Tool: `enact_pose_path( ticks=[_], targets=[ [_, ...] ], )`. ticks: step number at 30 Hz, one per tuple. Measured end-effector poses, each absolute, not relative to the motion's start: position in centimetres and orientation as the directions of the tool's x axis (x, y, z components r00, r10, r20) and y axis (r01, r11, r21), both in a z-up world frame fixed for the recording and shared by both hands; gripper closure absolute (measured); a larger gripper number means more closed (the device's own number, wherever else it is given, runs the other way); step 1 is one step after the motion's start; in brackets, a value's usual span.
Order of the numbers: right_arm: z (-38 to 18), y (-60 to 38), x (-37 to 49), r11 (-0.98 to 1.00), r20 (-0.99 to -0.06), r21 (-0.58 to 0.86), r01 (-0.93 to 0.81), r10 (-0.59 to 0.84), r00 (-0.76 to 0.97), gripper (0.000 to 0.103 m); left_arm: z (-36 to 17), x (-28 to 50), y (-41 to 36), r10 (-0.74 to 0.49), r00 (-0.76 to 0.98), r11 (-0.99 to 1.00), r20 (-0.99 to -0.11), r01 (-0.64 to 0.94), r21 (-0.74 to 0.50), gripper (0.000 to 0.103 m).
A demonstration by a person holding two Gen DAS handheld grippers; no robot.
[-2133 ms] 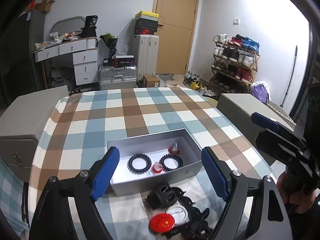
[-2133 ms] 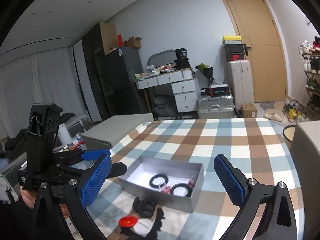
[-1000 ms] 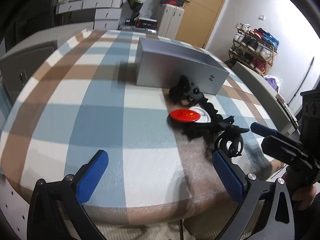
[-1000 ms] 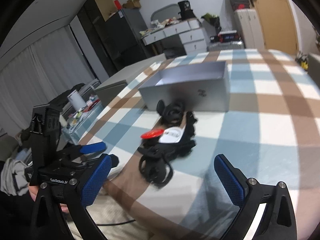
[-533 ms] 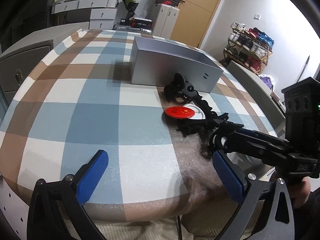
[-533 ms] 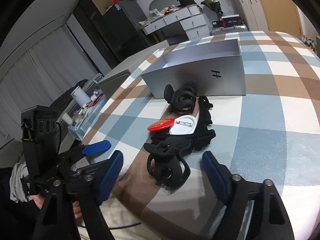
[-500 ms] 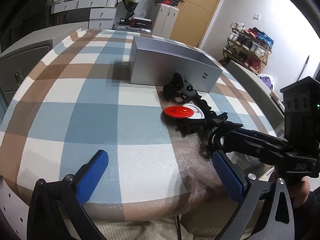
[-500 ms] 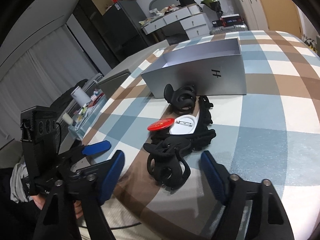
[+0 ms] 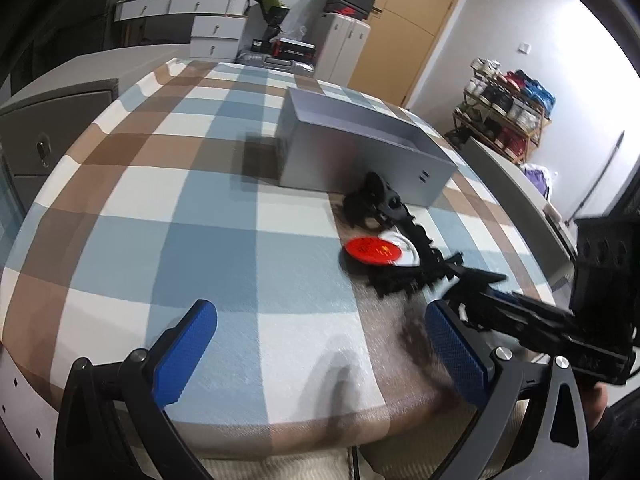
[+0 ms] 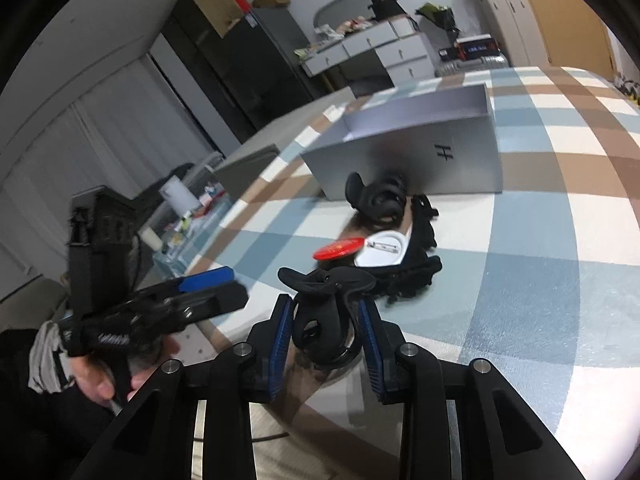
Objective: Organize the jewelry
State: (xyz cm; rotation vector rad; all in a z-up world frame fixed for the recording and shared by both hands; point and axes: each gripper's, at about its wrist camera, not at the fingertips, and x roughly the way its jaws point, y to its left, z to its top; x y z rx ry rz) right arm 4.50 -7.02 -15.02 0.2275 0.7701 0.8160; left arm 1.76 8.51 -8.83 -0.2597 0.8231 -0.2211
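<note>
My right gripper (image 10: 326, 330) is shut on a black claw hair clip (image 10: 324, 320) at the near edge of the checked table. It shows from the side in the left wrist view (image 9: 476, 300). Beyond the clip lie a red round badge (image 10: 338, 249), a white badge (image 10: 384, 254) with its pin side up, a black toothed clip (image 10: 416, 268) and a second black claw clip (image 10: 376, 198). The grey jewelry box (image 10: 420, 152) stands behind them; its inside is hidden. My left gripper (image 9: 320, 344) is open and empty, low over the table's near edge, left of the pile (image 9: 384, 240).
The grey box (image 9: 360, 156) sits mid-table. A grey cabinet (image 9: 52, 120) stands left of the table and another grey surface (image 9: 516, 176) to its right. Drawers, suitcases, a door and a shoe rack stand at the back of the room.
My right gripper has moved forward and its jaws have closed on the nearest black claw clip. Both cameras have dropped low over the table's near edge since two seconds ago.
</note>
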Motion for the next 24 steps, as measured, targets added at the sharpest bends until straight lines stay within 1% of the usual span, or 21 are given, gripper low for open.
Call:
enact_pose_path(
  ticks=[4, 7, 13, 16, 18, 20, 24],
  targets=[
    [-14.4, -8.3, 4.0, 0.653, -0.477, 0.487, -0.58, 0.755, 0.45, 0.071, -8.6, 2.4, 9.1, -0.3, 0.658, 0.938, -0.691, 0.071, -0.339, 0.002],
    [-14.1, -8.8, 4.0, 0.652, -0.454, 0.492, -0.577, 0.758, 0.469, 0.071, -8.4, 3.2, 8.9, -0.306, 0.647, 0.937, -0.698, 0.074, -0.341, 0.002],
    [-13.7, -10.6, 4.2, 0.666, -0.431, 0.501, -0.552, 0.746, 0.508, 0.071, -7.5, 5.4, 7.3, -0.33, 0.64, 0.936, -0.694, 0.124, -0.33, 0.002],
    [-13.8, -11.5, 4.3, 0.671, -0.429, 0.511, -0.537, 0.741, 0.517, 0.071, -7.7, 6.9, 6.4, -0.382, 0.615, 0.913, -0.689, 0.134, -0.386, 0.002],
    [-14.0, -11.9, 4.5, 0.684, -0.442, 0.508, -0.523, 0.728, 0.524, 0.071, -7.7, 7.6, 5.8, -0.398, 0.607, 0.906, -0.687, 0.142, -0.4, 0.002],
    [-14.2, -12.4, 4.6, 0.688, -0.44, 0.509, -0.517, 0.724, 0.531, 0.071, -7.6, 8.4, 5.0, -0.396, 0.604, 0.91, -0.692, 0.156, -0.384, 0.002],
    [-14.5, -13.5, 4.7, 0.692, -0.434, 0.515, -0.506, 0.719, 0.543, 0.071, -7.2, 9.7, 4.0, -0.352, 0.613, 0.933, -0.707, 0.168, -0.319, 0.003]
  ],
)
